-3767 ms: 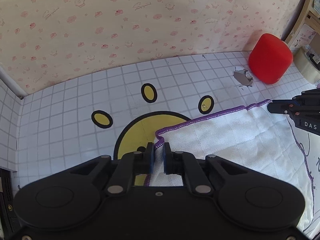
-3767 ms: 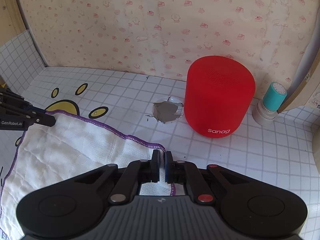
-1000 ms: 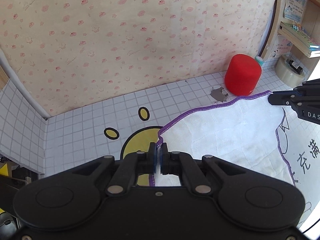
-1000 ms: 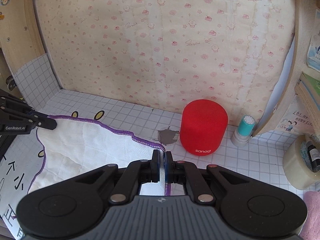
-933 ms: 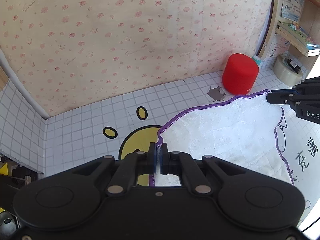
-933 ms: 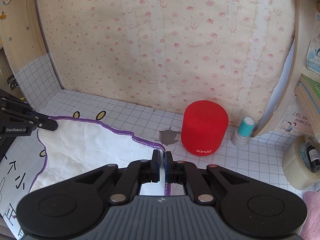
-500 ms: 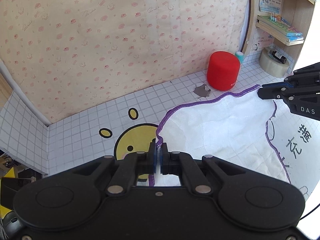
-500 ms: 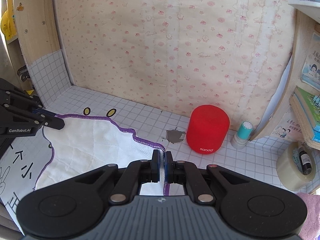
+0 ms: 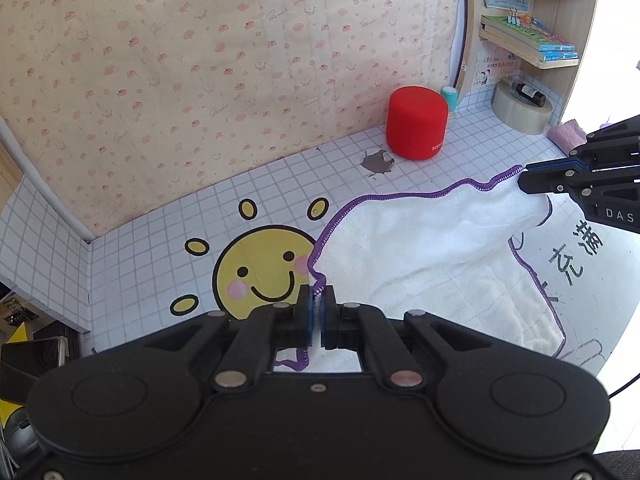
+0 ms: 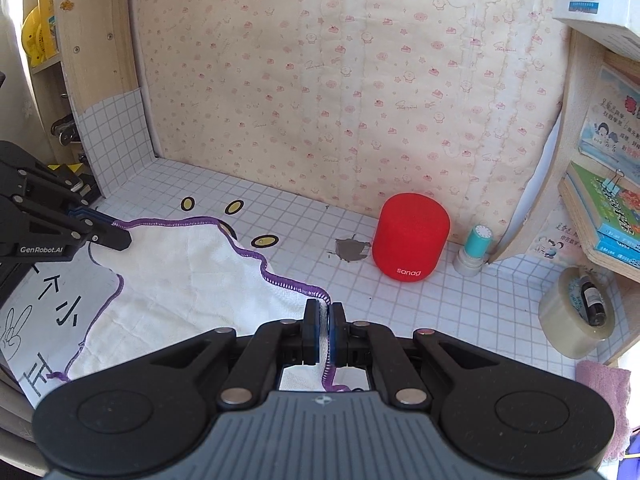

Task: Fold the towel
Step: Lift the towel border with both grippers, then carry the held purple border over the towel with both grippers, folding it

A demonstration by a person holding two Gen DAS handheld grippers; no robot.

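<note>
- Left gripper (image 9: 317,303): jaws closed on the purple-stitched far-left corner of the towel (image 9: 432,256).
- Right gripper (image 10: 325,322): jaws closed on the far-right corner of the same towel.
- Towel position: the far edge is raised and sags between the two grippers; the near part lies on the printed mat (image 9: 160,240).
- Progress: both corners are secured and lifted. No fold is laid yet. Judged remaining: carry the raised edge over to the near edge, align, release, then make any further folds.
- Readable markings: "sanag" on the red speaker (image 10: 410,236); "GenRobot.AI" on the left gripper body as seen from the right wrist view; "DAS" on the right gripper body, cut off at the frame edge.
- Mat print: handwritten-style characters, partly covered, not reliably legible.
</note>
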